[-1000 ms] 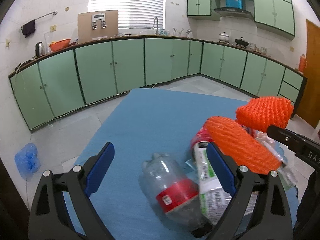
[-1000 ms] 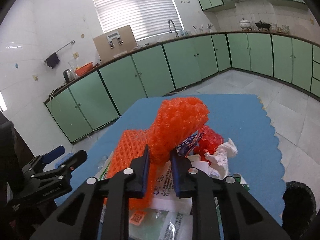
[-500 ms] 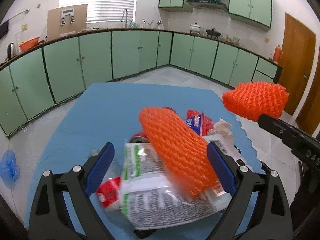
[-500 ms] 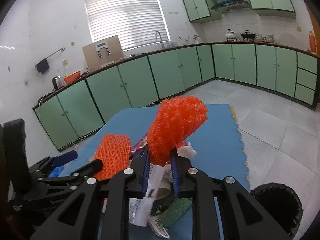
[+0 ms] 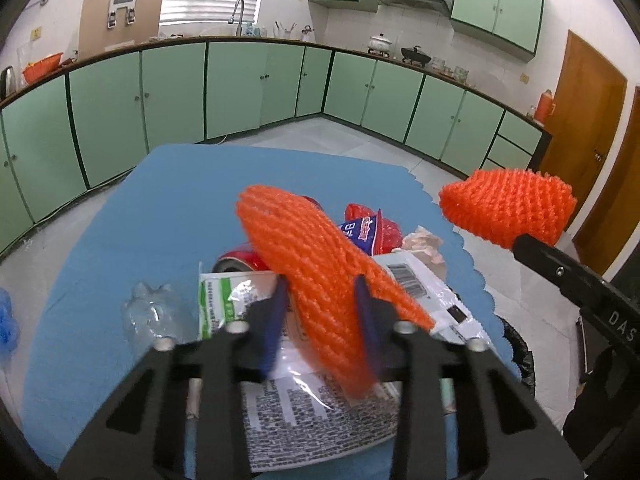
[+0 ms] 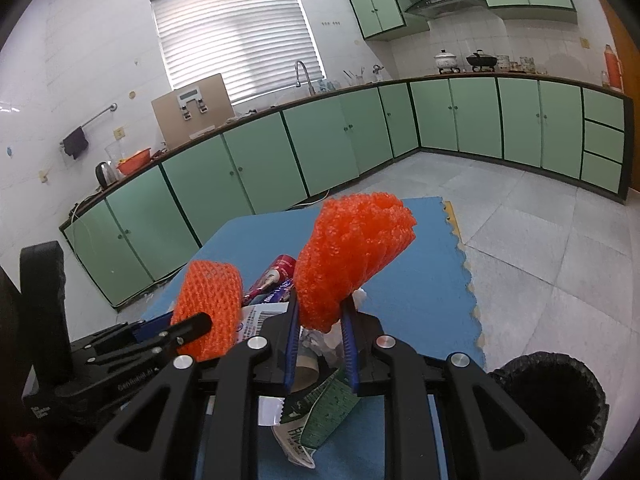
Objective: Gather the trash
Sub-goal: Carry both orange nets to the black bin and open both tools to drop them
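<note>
The left tool is closing its jaws on a long orange foam net, which is lying between the blue pads and slanting from far left down to near right, its long axis running roughly along the tool's own pointing line. The right tool is clamping a second, bunched orange net that is standing up out of its pads. Below both tools the rest of the trash is lying in a heap on the blue desk: a white printed bag, a crushed clear bottle at its left, a red can and a red snack wrapper farther off. The black-lined bin is sitting near right of the right tool, so that hand is nearer to it; the left net is having to travel rightward across the heap to reach it.

Against the frame of a second ago, the left jaws were standing wide with the bottle between them and the long net off to the right; now the net is sitting between them.
</note>
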A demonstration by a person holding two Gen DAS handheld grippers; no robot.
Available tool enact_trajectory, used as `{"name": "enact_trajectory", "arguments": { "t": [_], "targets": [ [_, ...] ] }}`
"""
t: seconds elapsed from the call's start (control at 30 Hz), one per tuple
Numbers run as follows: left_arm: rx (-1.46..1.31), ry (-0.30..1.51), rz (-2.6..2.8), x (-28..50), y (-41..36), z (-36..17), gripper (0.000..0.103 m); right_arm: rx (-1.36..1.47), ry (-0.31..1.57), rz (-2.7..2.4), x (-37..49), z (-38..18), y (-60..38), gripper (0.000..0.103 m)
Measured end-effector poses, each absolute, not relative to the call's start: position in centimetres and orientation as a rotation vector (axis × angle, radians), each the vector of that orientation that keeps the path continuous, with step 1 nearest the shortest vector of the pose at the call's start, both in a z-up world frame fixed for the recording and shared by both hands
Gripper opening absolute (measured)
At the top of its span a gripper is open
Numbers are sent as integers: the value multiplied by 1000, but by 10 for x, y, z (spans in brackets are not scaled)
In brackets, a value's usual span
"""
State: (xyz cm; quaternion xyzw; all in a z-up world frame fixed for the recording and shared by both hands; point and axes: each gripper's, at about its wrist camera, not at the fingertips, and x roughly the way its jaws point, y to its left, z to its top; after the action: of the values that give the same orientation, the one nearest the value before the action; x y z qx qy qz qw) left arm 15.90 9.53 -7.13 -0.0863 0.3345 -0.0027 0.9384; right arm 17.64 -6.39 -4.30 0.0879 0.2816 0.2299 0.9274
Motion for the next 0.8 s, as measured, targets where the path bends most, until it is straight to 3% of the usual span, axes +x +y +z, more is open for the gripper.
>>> {"name": "enact_trajectory", "arguments": {
  "t": [0.03,0.13,0.5,0.8],
  "targets": [
    [-184,674,-13,159,96,-70,15,180,575,470,175,-43,-64,19],
    [-195,647,-23,157,98,-66,11,172,560,466,172,-41,-66,19],
    [-158,511,-51,140,85,-32,10,157,466,410,152,-18,-94,19],
    [-119,521,-244,150,8,-33,10,187,473,240,125,-26,-168,19]
  ]
}}
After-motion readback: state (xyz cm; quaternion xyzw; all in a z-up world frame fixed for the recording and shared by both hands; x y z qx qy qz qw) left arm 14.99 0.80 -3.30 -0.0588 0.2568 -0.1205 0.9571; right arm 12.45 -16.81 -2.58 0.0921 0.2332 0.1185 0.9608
